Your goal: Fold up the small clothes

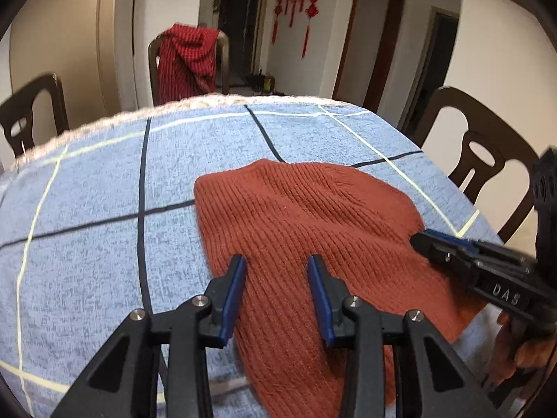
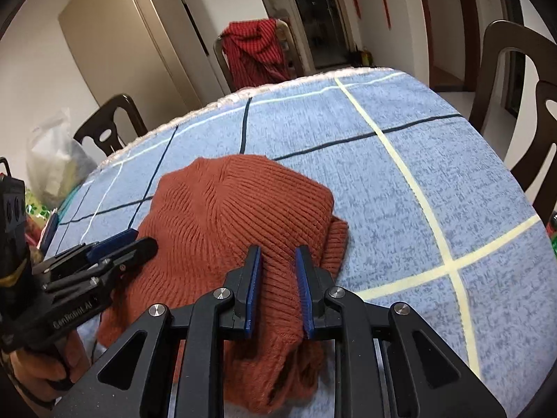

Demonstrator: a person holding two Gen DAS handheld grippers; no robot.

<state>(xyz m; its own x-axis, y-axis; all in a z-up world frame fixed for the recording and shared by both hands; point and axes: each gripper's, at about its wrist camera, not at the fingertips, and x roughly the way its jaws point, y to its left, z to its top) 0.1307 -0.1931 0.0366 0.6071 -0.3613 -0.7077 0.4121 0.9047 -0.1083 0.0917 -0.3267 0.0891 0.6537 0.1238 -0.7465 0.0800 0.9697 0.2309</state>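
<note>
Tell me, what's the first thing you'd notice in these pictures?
The big rust-red knitted garment lying in the middle of the blue checked tablecloth catches the eye first. Right over its near part are the left gripper and the right gripper, both open. Behind the table, a red striped cloth hangs on a chair.

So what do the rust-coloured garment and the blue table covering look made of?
The rust-coloured garment looks like a chunky rib knit, probably wool or acrylic: raised parallel ribs and a matte, slightly fuzzy surface. The blue table covering looks like a soft woven or terry-like cloth: mottled heathered texture, printed grid lines and a pale fuzzy fringe at the far edge. Exact fibre cannot be told.
</note>
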